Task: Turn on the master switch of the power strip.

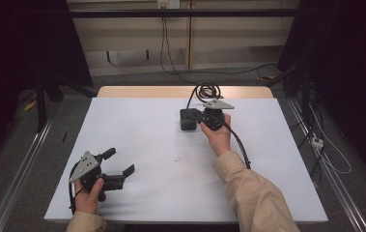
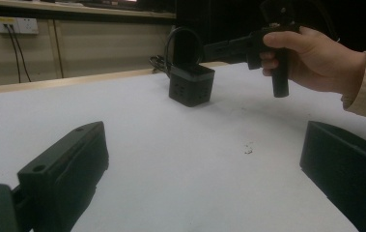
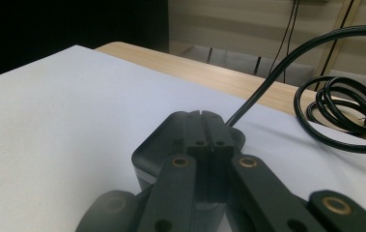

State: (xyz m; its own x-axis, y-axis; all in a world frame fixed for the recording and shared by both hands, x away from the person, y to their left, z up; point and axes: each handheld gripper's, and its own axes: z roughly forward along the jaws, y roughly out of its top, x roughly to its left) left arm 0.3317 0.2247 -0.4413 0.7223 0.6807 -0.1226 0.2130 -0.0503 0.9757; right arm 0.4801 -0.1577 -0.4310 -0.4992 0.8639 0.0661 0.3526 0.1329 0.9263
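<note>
1. White tabletop (image 1: 171, 193): a pale sheet covers it from the near edge almost to the far side. It is bare except for a small dark speck (image 1: 176, 160) near the middle.
2. Left gripper (image 1: 119, 162): held low at the near left corner. Its jaws are wide apart with nothing between them, and they point towards the work.
3. Right gripper (image 1: 199, 116): reaches to the far centre, where its jaws are shut tip to tip on top of the black socket box (image 1: 188, 119). In the right gripper view the tips (image 3: 204, 118) sit over the box lid (image 3: 149, 150). No object can be seen between them.
4. Technique, as judged: keep the tips square on the lid and press or nudge gently, because a slanted push could tip or slide the box. The free gripper could steady its side.
5. Black cable (image 1: 207, 90): runs from the box into a loose coil just behind it. Keep the coil clear of the jaws.
6. Bare wooden strip (image 1: 147, 92): marks the far edge of the tabletop.
7. Beyond it lie a grey floor, dark stands on both sides, and a wall outlet (image 1: 167, 4) with leads hanging down.
</note>
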